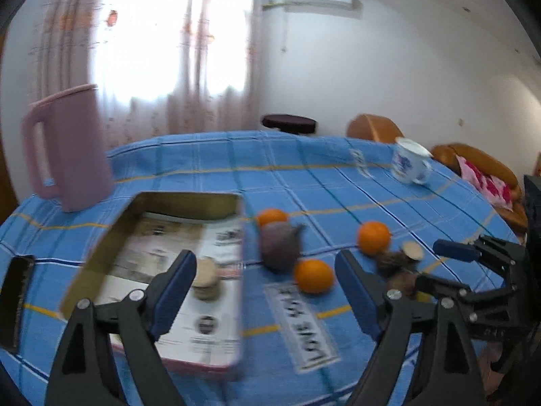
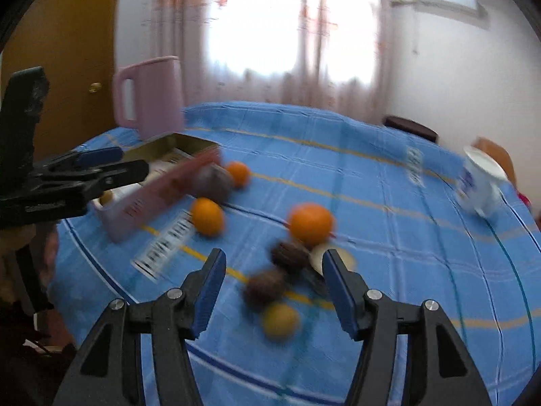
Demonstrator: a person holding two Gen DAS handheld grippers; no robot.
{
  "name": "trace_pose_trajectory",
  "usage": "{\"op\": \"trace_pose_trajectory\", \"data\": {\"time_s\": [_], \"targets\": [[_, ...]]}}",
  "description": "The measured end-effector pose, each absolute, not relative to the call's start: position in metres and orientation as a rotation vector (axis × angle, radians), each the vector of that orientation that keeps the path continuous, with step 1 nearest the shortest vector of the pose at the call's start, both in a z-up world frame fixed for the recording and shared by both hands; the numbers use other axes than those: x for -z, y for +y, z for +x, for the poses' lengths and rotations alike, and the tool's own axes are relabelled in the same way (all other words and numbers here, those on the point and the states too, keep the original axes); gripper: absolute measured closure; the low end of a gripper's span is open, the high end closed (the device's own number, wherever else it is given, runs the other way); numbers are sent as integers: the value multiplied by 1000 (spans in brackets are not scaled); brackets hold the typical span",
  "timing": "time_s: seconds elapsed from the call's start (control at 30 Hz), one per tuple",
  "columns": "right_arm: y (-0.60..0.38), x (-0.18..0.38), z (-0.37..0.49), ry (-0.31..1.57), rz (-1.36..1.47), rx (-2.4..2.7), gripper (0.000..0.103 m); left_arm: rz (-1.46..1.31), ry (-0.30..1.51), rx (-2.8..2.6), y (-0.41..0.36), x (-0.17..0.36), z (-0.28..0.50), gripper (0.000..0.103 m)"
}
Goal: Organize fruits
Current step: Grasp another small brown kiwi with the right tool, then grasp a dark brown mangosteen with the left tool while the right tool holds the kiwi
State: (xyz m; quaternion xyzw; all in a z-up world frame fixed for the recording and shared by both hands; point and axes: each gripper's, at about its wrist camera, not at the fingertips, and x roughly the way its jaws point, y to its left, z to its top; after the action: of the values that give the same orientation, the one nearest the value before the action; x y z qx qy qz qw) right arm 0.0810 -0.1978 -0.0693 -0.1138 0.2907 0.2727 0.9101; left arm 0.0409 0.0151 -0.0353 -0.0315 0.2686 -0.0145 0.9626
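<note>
A shallow tin box lies on the blue tablecloth with a pale round fruit inside; it also shows in the right wrist view. Right of it lie three oranges, a purple fruit and dark round fruits. My left gripper is open and empty above the box's right edge. My right gripper is open and empty above two dark fruits, a yellow-green fruit and an orange.
A pink pitcher stands behind the box. A white mug stands at the table's far right. A "LOVE" label strip lies on the cloth. A dark object lies at the left edge. A sofa stands beyond the table.
</note>
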Motion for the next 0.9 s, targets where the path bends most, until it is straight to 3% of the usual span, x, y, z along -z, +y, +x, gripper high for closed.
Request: {"op": "trace_pose_trajectory", "data": {"time_s": [0.3, 0.4, 0.47, 0.53, 0.9], "targets": [[-201, 88, 88, 678, -236, -634, 45, 22, 594, 133, -38, 45, 49, 16], [-196, 94, 90, 711, -255, -640, 65, 34, 607, 142, -45, 47, 50, 16], [-194, 97, 94, 741, -255, -648, 66, 41, 615, 154, -51, 49, 52, 16], [-196, 96, 92, 733, -249, -660, 75, 53, 620, 166, -58, 51, 54, 16], [-240, 89, 89, 641, -184, -511, 75, 79, 663, 243, -85, 56, 63, 17]]}}
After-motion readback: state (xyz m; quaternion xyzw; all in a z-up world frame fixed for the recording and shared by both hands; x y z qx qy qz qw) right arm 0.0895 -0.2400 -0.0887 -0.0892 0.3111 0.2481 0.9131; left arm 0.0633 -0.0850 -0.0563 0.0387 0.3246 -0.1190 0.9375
